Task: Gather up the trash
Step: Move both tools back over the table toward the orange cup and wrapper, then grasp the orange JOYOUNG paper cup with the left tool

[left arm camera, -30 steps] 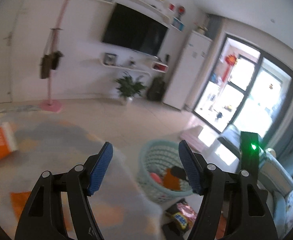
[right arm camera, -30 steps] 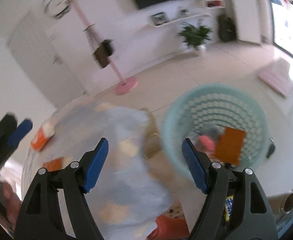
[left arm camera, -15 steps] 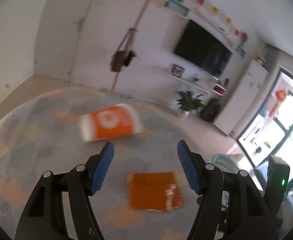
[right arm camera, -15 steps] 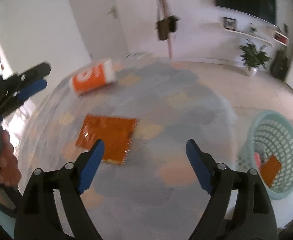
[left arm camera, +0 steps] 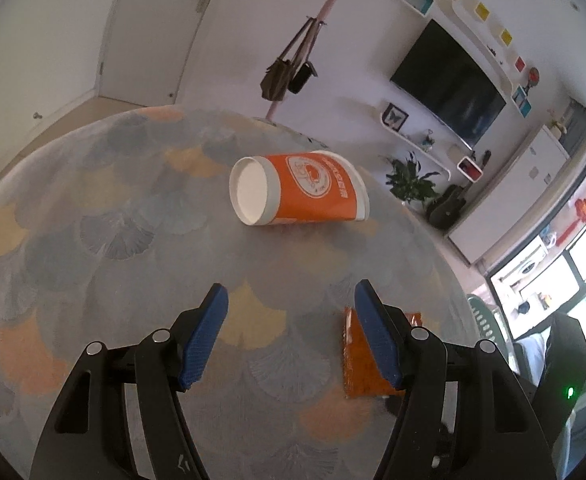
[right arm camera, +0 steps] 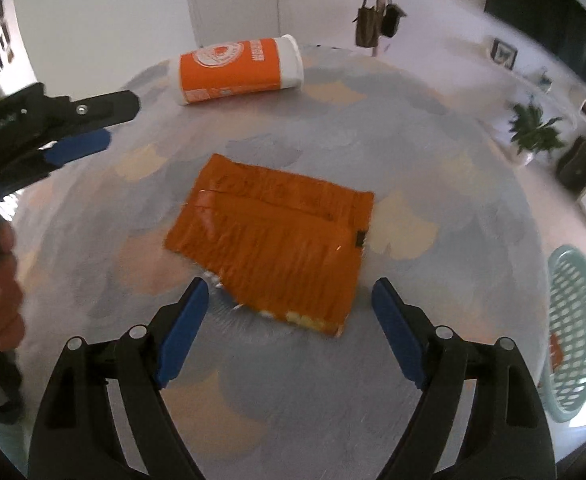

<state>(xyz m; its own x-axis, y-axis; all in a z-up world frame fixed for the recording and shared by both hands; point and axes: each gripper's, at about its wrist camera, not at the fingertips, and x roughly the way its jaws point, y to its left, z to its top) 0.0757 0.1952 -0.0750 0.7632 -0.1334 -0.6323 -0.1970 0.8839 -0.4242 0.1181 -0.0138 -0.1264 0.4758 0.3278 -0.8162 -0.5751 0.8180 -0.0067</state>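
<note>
Patterned rug (right arm camera: 293, 400) carries both pieces. My right tongs (right arm camera: 289, 312), spread wide and empty, sit just short of the flat orange wrapper (right arm camera: 273, 240), its long axis crosswise. My left tongs (left arm camera: 289, 332), also released, face the toppled cup (left arm camera: 297, 200) farther off.

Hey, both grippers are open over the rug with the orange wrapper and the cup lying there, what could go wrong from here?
The orange wrapper lies flat on the rug, so the right gripper may pinch rug pile or slide over it. The cup lies on its side and could roll or crush when the left gripper closes. The basket sits off the rug's edge, so a loosely held wrapper might drop on the way.
</note>
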